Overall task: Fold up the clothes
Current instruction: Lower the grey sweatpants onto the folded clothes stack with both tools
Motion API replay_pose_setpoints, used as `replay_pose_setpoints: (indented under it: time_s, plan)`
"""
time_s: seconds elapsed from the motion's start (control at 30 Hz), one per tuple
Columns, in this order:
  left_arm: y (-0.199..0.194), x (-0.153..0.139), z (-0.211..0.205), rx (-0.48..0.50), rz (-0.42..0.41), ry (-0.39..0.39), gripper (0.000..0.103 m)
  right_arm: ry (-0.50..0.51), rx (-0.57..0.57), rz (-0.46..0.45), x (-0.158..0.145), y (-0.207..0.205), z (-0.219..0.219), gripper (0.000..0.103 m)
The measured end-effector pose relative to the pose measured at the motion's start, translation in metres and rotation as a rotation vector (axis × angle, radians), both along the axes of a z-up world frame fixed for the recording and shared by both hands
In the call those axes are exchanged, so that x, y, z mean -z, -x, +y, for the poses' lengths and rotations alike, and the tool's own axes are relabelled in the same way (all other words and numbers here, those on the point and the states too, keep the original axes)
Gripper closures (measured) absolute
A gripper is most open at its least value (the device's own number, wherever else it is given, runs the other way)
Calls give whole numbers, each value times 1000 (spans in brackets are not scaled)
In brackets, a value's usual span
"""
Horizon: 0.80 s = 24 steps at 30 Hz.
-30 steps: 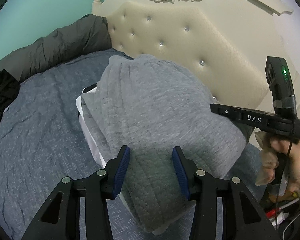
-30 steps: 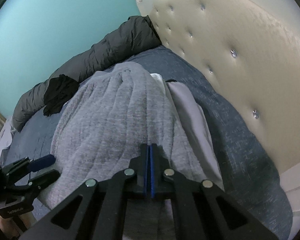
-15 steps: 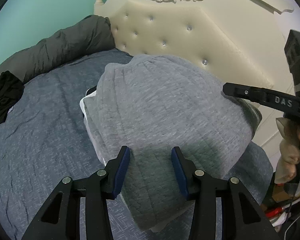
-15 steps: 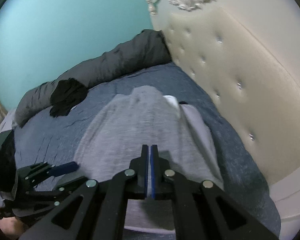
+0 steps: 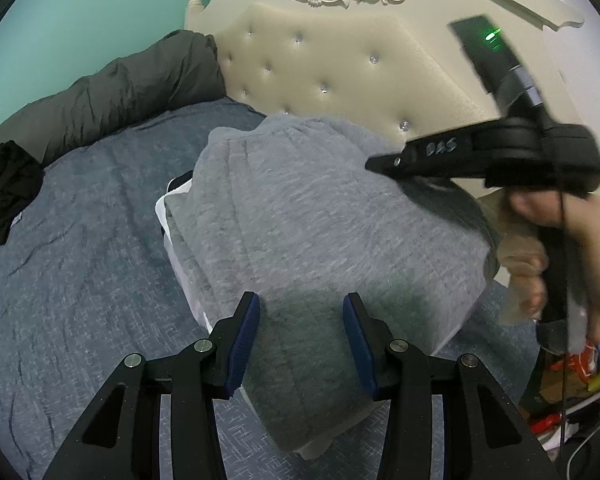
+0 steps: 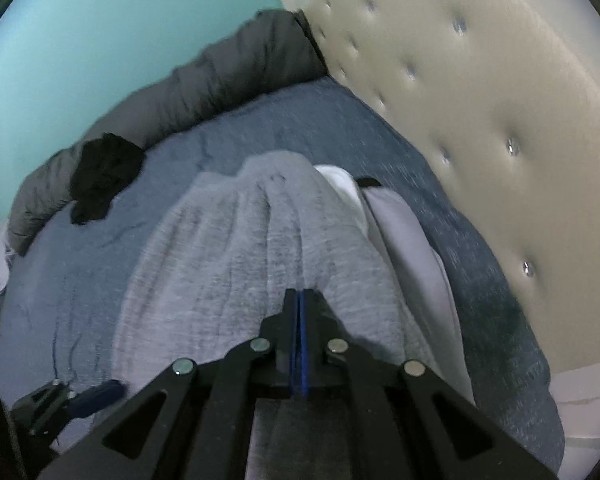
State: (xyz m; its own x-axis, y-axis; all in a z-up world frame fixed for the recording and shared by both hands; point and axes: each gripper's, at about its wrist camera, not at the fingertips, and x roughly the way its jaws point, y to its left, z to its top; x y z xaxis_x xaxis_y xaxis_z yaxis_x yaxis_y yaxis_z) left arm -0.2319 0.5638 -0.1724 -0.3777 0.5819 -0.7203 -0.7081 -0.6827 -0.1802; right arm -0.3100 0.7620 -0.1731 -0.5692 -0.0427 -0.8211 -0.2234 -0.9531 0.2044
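Observation:
A folded grey knit garment (image 5: 312,216) lies on top of a stack of folded clothes, with a white garment (image 5: 172,220) under it, on the blue-grey bed. My left gripper (image 5: 300,336) is open and empty, its blue pads just above the garment's near edge. My right gripper (image 6: 300,308) is shut with nothing between its pads, hovering over the grey garment (image 6: 236,264). In the left wrist view the right gripper (image 5: 384,166) comes in from the right over the stack's far side. The white garment (image 6: 400,232) shows beside the grey one.
A cream tufted headboard (image 5: 340,60) stands right behind the stack. A dark grey duvet (image 5: 112,92) lies rolled along the teal wall, with a black garment (image 5: 4,196) in front of it. Clutter and cables (image 5: 572,380) lie beyond the bed's right edge.
My right gripper has swung in over the far side of the stack, staying shut. My left gripper has stayed open at the near edge. The grey garment has not moved.

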Motion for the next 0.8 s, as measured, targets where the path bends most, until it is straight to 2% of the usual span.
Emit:
replay_pose_setpoints:
  time_s: [0.13,0.2,0.33,0.47,0.57,0.8]
  plan:
    - [2,2,1,11,-13,-4,56,16,33,-24,11,-1,9,103]
    - [1,1,2,14,-9,2,56,23,28,5,2,-6,10,103]
    - [0,-2,2,17,-2,12,56,56,54,124,-27,-38,19,103]
    - [-1,-5,-2,10,9,18,56,27,39,168,-40,-72,13,103]
    - [-4,-11,-3,11,21,12,56,20,35,165,-34,-90,5,103]
    - [-6,-4,1,16,8,26,56,-10,55,118,-2,-85,8,103]
